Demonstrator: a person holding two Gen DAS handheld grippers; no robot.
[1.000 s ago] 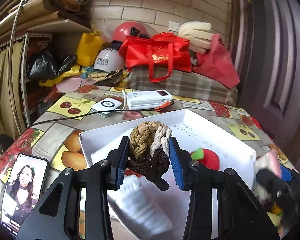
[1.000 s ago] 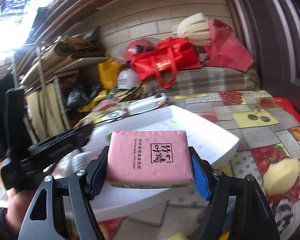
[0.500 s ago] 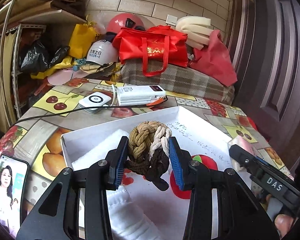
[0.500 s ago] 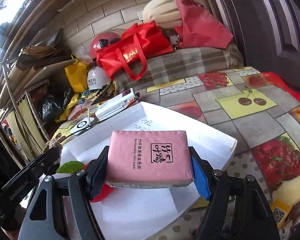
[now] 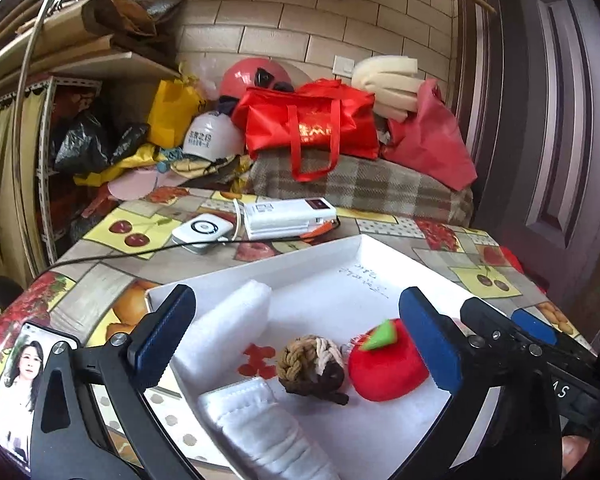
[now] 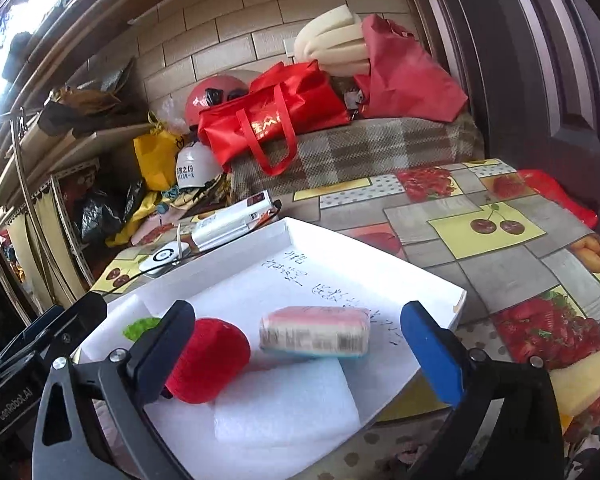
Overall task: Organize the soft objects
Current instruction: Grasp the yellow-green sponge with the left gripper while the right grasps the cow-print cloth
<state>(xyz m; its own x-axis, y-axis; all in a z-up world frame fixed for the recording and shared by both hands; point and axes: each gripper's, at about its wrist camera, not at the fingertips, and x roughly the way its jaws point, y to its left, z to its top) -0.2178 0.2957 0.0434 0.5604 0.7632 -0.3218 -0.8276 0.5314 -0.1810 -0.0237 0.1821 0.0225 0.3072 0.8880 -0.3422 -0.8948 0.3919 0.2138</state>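
Both the left hand-held gripper (image 5: 300,344) and the right hand-held gripper (image 6: 296,344) are wide open and empty (braided knot (image 5: 310,364) and pink tissue pack (image 6: 315,332) lie between their fingers in the white tray (image 6: 380,256)), so a careless withdrawal could knock the red plush apple (image 6: 208,360) out.

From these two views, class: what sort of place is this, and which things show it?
Probably a cluttered home storage or entry corner: a table under a fruit-print oilcloth, helmets and red bags heaped by a brick wall, beside a panelled door.
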